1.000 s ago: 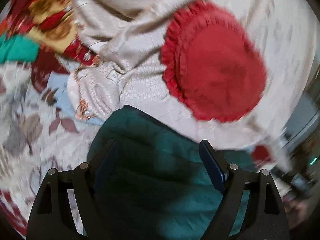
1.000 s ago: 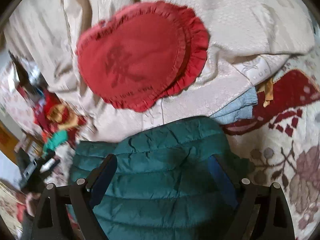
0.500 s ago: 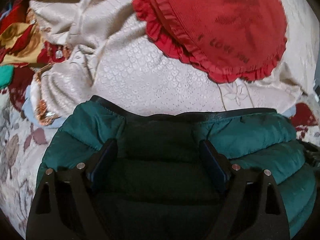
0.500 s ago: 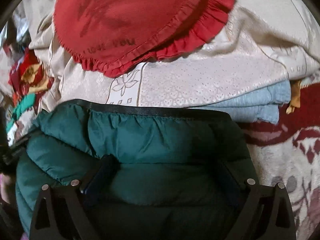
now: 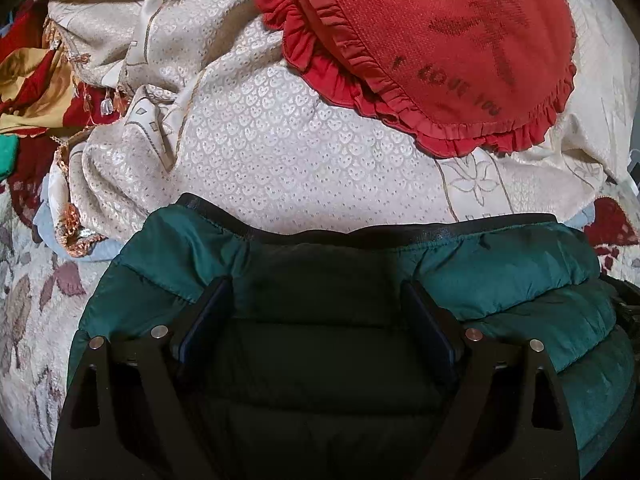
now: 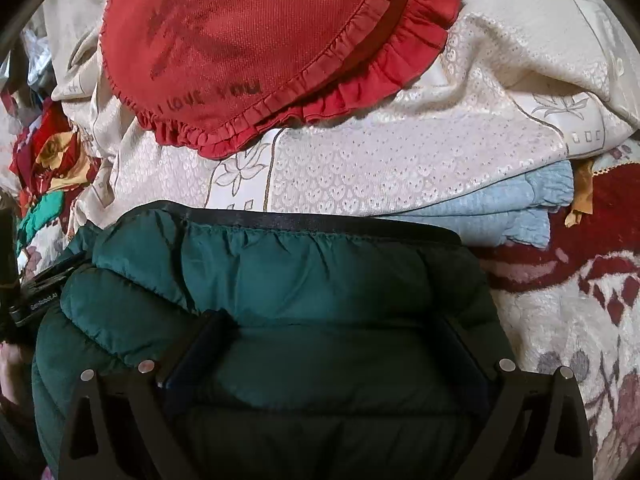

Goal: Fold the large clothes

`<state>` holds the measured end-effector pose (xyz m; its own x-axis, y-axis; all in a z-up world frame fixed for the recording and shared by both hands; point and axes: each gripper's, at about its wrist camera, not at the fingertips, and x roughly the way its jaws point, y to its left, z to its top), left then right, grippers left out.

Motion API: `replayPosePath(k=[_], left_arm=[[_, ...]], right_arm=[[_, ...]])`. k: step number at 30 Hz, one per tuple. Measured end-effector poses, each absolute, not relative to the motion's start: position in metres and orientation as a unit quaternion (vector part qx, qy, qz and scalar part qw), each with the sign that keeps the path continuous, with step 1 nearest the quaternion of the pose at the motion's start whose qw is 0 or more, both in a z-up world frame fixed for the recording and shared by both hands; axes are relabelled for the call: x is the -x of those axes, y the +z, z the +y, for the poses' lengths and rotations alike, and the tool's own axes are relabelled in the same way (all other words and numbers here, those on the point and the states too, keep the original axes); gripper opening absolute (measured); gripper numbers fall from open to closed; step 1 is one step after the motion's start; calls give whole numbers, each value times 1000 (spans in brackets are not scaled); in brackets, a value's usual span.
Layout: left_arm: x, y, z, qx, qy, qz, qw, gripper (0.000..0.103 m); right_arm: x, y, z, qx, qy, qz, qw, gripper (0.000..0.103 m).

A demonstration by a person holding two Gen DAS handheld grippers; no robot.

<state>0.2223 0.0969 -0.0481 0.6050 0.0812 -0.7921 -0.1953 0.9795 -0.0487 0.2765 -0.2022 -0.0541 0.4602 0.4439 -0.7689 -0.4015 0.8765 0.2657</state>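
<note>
A dark green quilted puffer jacket point(image 5: 500, 276) with a black hem band lies folded on the patterned bedspread; it also fills the lower half of the right wrist view point(image 6: 304, 272). My left gripper point(image 5: 316, 300) stands with its jaws wide apart, pressed down on the jacket's left part, the padded fabric bulging between the fingers. My right gripper point(image 6: 332, 336) is likewise wide open, resting on the jacket's right part. Neither pinches the fabric. The left gripper's body shows at the left edge of the right wrist view point(image 6: 40, 300).
A cream embossed blanket point(image 5: 288, 152) is heaped just beyond the jacket, with a red frilled heart cushion point(image 5: 452, 52) on top. A folded light blue cloth point(image 6: 492, 212) lies under the blanket at right. Red and gold fabric point(image 5: 28, 80) sits far left.
Both grippers have moved forward and lowered onto the jacket, carrying its hem edge toward the blanket pile. The cushion now looms closer. The views have steadied in the last half second.
</note>
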Motion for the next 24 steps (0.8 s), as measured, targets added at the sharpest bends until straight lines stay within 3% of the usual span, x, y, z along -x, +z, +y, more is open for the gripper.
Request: replayPosePath(k=[10,18,20,22,24], left_arm=[[-219,-40,99,63,70,453,886,88],[-131,41,75,122,51,367,921,88],[-127,27,60,102,53,386,915,88],[-135,-16,57,92,71,452,884,89],[-129,-25,53,58,71,426,900,92]], right_arm=[[-275,-40,-194,22,194,490,850,100],[-187,44,-196,-51,255,400,879,100],[-171,34,-183,-47,258,402,877,101],[-163,11,-171,-24,252,413,875,102],[-158,-26,-159,10,240,420,875,103]])
